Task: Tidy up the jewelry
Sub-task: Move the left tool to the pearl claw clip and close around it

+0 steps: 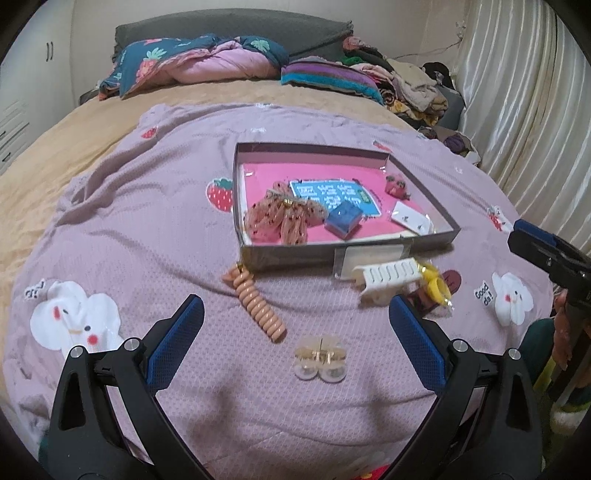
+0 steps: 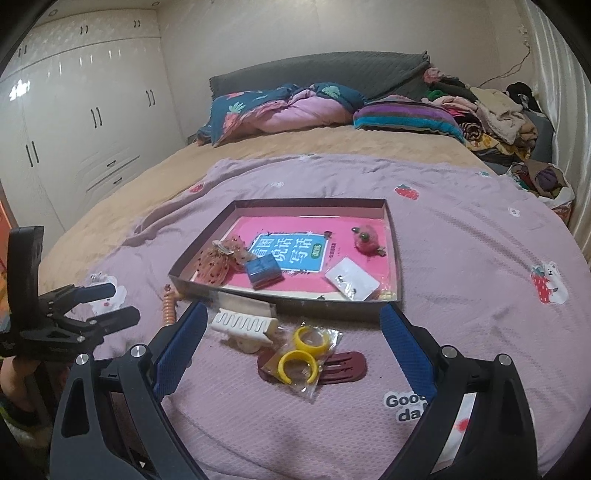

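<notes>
Bedroom, dim warm indoor light

A bed [image 2: 140, 173] with a grey headboard [image 2: 317, 70] at 12 o'clock; white wardrobe [image 2: 74, 122] at 9 o'clock (dark handles); pale pleated curtain [image 1: 524, 96] at 3 o'clock; plain cream wall [image 2: 295, 29].

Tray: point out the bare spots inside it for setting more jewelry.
Inside the tray, bare pink runs along the far wall, behind the blue label. The near left is crowded by the mesh bow clip and blue box; the white card fills the near right.
</notes>
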Demonstrator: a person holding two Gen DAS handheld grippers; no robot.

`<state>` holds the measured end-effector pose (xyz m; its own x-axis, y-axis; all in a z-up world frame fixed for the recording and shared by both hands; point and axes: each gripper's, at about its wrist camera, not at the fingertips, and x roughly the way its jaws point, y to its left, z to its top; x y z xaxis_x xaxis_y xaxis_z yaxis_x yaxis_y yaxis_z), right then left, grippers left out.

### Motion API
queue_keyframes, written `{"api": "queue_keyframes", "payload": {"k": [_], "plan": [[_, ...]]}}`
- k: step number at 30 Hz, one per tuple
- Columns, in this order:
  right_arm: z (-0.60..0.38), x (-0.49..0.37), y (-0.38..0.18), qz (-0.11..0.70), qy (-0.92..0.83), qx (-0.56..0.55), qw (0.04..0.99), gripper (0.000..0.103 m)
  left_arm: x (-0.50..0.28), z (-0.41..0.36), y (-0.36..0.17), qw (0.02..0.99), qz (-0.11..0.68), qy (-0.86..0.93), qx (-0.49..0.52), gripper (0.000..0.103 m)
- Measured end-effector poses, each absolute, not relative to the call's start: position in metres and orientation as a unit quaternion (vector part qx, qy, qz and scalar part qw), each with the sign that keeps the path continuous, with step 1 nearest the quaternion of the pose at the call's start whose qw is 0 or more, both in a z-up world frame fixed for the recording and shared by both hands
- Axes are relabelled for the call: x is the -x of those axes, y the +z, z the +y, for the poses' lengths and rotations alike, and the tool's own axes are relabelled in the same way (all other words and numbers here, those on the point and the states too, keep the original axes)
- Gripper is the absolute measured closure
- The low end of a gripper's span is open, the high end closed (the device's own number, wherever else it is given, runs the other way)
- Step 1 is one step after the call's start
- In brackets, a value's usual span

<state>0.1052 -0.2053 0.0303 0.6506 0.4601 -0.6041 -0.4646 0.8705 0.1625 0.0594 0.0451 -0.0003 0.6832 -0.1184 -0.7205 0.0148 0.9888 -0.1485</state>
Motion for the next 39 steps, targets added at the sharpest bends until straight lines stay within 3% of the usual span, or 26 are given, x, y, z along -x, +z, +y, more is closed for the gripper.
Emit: {"api": "queue_keyframes", "payload": {"k": [17, 26, 28, 39], "plan": [[-0.169, -0.114, 0.004, 0.374, 0.284, 0.020, 0.883, 0.009, -0.055, 0.033, -0.046, 0.890, 0.445, -0.081, 0.059, 0.012], [-0.147, -0.128, -0.018, 0.404, 0.290, 0.032, 0.867, 0.009, -0.066, 0.023, -0.072, 0.877, 0.469, -0.091, 0.052, 0.043], [-0.143, -0.130, -0.021, 0.407, 0.293, 0.034, 0.865, 0.009, -0.066, 0.025, -0.073, 0.876, 0.470, -0.096, 0.060, 0.065], [-0.113, -0.144, -0.045, 0.436, 0.297, 0.046, 0.848, 0.015, -0.054, 0.044, -0.062, 0.875, 0.464, -0.094, 0.102, 0.066]]}}
